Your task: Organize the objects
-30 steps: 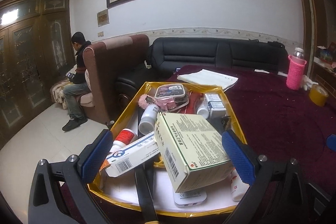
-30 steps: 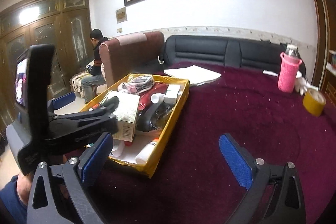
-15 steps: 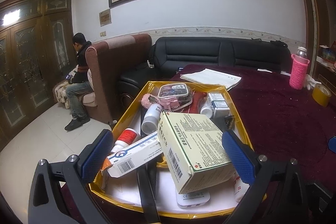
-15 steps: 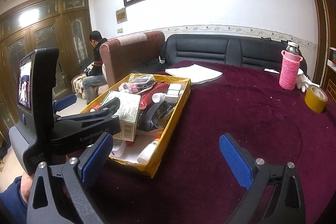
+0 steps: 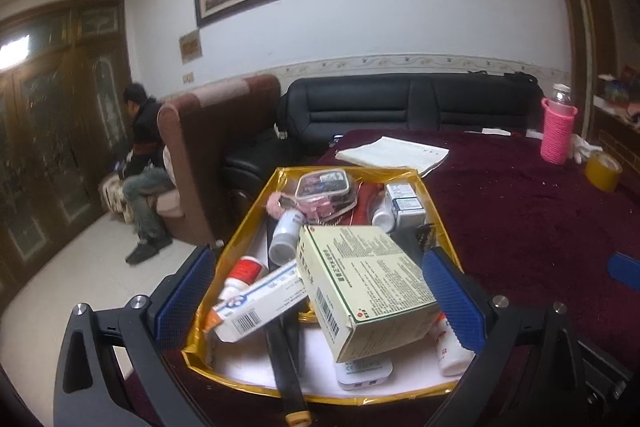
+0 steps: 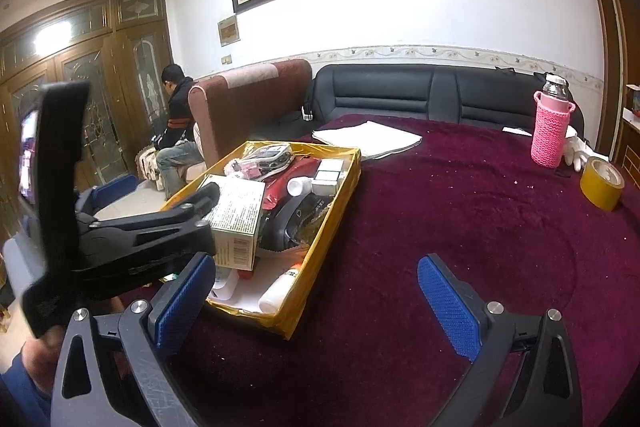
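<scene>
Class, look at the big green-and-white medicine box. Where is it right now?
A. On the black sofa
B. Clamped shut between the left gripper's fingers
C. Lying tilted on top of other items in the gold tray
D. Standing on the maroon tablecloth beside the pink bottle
C: the medicine box lies tilted on the clutter inside the gold tray, with the left gripper open around it, not touching.

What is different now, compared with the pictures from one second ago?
Very little. The left gripper drifted slightly, jaws open around the big box; the right gripper is open above the cloth. Nothing was grasped or released. The items in the gold tray lie as before.
</scene>
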`<state>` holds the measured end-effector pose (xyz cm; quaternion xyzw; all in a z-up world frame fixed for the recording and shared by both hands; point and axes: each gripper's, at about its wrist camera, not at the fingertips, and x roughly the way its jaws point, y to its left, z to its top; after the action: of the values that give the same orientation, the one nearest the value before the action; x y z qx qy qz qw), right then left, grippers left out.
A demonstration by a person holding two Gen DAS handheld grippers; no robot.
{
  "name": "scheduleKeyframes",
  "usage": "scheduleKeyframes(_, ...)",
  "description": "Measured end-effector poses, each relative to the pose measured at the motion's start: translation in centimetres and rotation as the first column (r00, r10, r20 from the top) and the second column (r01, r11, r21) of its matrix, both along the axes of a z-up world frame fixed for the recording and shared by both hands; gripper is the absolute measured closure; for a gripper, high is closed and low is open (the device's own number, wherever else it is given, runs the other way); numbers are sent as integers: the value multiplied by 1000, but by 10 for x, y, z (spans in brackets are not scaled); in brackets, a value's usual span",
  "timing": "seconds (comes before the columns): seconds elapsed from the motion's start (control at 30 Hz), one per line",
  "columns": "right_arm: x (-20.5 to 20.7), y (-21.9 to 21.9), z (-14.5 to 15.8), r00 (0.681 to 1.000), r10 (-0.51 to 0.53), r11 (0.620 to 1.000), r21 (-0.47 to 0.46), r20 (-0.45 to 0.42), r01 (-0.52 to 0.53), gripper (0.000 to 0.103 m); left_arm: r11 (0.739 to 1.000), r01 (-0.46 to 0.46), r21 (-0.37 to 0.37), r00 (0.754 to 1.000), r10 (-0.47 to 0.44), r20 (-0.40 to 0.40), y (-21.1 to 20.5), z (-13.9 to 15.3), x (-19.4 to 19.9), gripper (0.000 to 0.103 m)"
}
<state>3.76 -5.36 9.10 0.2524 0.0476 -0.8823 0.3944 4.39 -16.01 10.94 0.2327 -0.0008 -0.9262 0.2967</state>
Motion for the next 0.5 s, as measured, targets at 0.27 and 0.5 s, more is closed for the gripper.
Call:
scheduleKeyframes(0.27, -2, 1, -1, 1000, 0, 1000, -1, 4, 0, 0, 999, 41, 37, 997, -38, -65, -7, 6, 15, 0)
scheduleKeyframes(0.5, -5, 0, -3, 1000, -4, 1000, 5, 25, 4, 0, 999, -35, -35, 999, 35, 7, -7, 2, 11, 0)
